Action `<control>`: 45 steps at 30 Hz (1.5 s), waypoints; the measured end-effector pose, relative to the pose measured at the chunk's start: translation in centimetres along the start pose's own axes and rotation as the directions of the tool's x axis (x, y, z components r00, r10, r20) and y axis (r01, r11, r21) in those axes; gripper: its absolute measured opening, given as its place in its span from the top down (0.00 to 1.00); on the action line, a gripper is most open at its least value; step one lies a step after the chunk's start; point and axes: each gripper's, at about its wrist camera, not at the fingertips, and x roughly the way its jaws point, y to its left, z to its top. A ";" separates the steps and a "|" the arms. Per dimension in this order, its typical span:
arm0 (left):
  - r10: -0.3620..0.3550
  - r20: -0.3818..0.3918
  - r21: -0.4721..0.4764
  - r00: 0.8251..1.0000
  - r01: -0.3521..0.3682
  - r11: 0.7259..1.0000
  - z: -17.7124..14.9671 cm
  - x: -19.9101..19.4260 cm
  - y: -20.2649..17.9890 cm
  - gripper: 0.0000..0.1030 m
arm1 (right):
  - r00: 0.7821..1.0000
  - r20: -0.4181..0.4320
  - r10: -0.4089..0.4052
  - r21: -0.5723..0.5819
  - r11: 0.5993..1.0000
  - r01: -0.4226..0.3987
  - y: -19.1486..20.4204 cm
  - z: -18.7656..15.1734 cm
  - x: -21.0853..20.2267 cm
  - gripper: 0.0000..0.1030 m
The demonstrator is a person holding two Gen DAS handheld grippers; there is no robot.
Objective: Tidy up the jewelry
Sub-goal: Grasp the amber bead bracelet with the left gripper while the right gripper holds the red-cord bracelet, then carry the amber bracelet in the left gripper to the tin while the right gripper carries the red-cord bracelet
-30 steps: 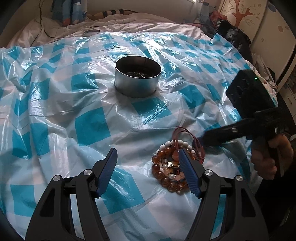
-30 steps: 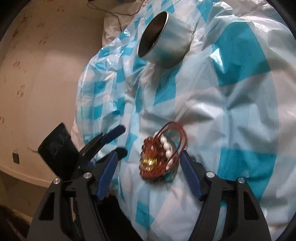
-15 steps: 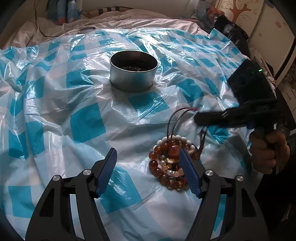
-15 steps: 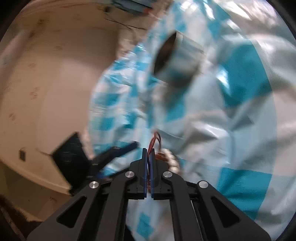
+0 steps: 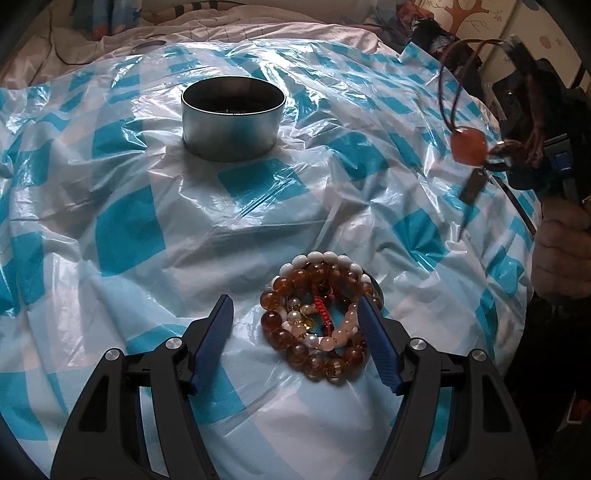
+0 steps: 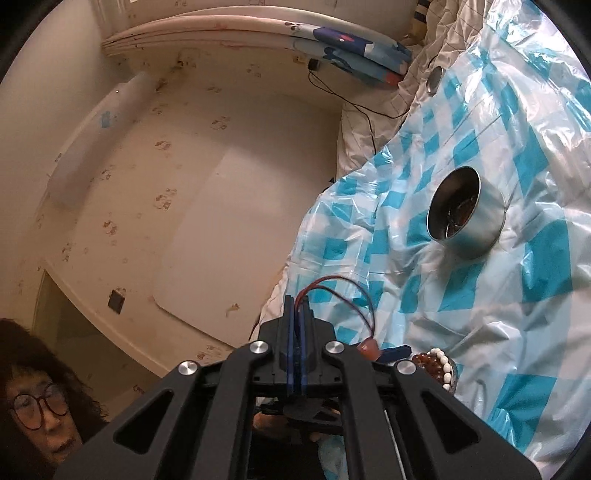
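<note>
A pile of amber and white bead bracelets (image 5: 317,317) lies on the blue-and-white checked plastic sheet (image 5: 129,229), between the tips of my open left gripper (image 5: 295,321). My right gripper (image 6: 297,306) is shut on the red cord of a necklace (image 6: 347,295) with an orange stone pendant (image 5: 468,144). It holds the necklace in the air at the right, above the sheet. A round metal tin (image 5: 233,116) stands farther back; it holds some jewelry (image 6: 461,216). The bracelets also show in the right wrist view (image 6: 437,365).
The sheet covers a bed with rumpled bedding (image 5: 221,33) behind it. A cupboard with a tree picture (image 5: 480,22) stands at the far right. A wall and a black cable (image 6: 354,107) lie to the left of the bed.
My right gripper closed on the red cord necklace and lifted it out of the bracelet pile, up and to the right. My left gripper moved slightly closer to the pile and stayed open.
</note>
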 end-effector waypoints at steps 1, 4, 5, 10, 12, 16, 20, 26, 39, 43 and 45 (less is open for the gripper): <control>-0.007 0.005 -0.008 1.000 0.007 1.000 0.0 0.1 0.1 0.36 | 1.000 -0.001 0.000 0.001 1.000 0.000 0.1 0.0 -0.1 0.97; -0.039 0.016 -0.044 0.999 0.040 0.998 0.1 0.1 0.5 0.49 | 1.000 -0.004 0.002 0.011 1.000 -0.001 -0.1 -0.1 -0.2 0.97; -0.052 0.013 -0.057 0.999 0.053 0.997 0.2 0.3 0.7 0.56 | 1.000 -0.005 0.000 0.013 1.000 0.000 -0.2 -0.2 -0.1 0.97; -0.033 0.004 -0.064 0.999 0.033 0.997 0.2 0.4 0.9 0.82 | 1.000 -0.007 0.004 0.017 1.000 -0.004 -0.3 -0.1 -0.3 0.94; -0.016 0.011 -0.062 1.000 0.016 0.998 0.3 -0.1 1.0 0.91 | 1.000 -0.005 0.004 0.017 1.000 -0.004 -0.3 -0.2 -0.3 0.94; -0.008 0.030 -0.040 1.000 0.009 0.999 0.6 -1.2 0.7 0.91 | 1.000 0.003 0.010 0.015 1.000 -0.010 -0.2 -0.2 -0.4 0.94; -0.032 0.063 -0.033 0.997 0.034 0.999 0.9 -2.4 0.4 0.91 | 1.000 0.011 0.019 0.006 1.000 -0.019 0.1 -0.1 -0.5 0.94; -0.088 0.130 -0.040 0.988 0.094 0.995 1.5 -4.7 0.4 0.91 | 1.000 0.011 0.019 0.007 1.000 -0.019 0.2 0.0 -0.6 0.94; -0.135 0.257 -0.045 0.957 0.152 0.987 4.3 -8.8 0.1 0.91 | 0.996 0.070 0.059 -0.015 0.998 -0.058 1.4 1.6 -0.7 0.94; -0.128 0.303 -0.072 0.944 0.157 0.985 6.1 -9.5 0.9 0.91 | 0.993 0.097 0.068 -0.030 0.997 -0.066 1.8 2.7 -0.6 0.94; -0.127 0.322 -0.088 0.938 0.163 0.983 7.0 -9.5 1.4 0.91 | 0.994 0.098 0.057 -0.040 0.998 -0.054 1.9 3.3 -0.5 0.94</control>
